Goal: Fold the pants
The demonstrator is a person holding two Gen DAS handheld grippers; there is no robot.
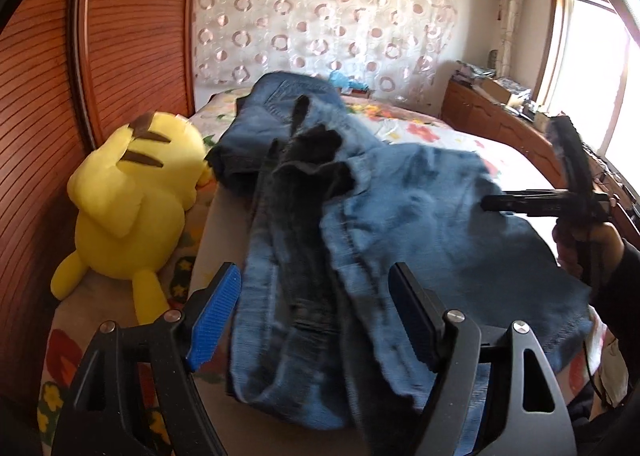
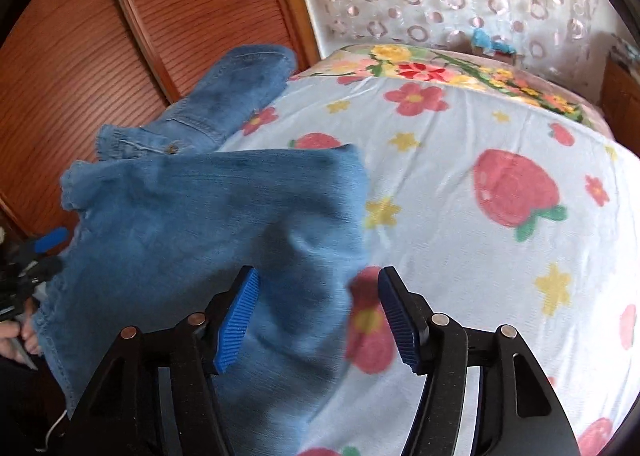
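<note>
Setting: bedroom, floral bedspread (image 2: 460, 183) printed with strawberries, wooden wardrobe doors (image 1: 132, 35) behind, yellow plush toy (image 1: 132, 199) lying at the bed's edge.

Jeans: blue denim jeans (image 1: 432, 223) on the bed, doubled over but rumpled, one layer draped across another; waistband with button (image 2: 173, 147) and a pocket showing at the far end in the right wrist view.

Black item: dark, fuzzy garment (image 1: 308, 171), type unclear, resting on top of the denim near the middle.

Left gripper: left gripper (image 1: 316, 316) parted wide, denim lying between the blue pads (image 1: 212, 320) but not pinched; nothing held.

Right gripper: right gripper (image 2: 320, 316) likewise spread apart over a loose denim edge, pads clear of the cloth; nothing held. Seen from the left wrist view at the far right, carried by a hand (image 1: 576, 248).

Progress: judged roughly midway, a first fold apparently laid down, cloth released.

Remaining: probably smoothing the wrinkles, squaring the edges, dealing with the dark garment on top, and at least one more fold to reach a compact stack.
</note>
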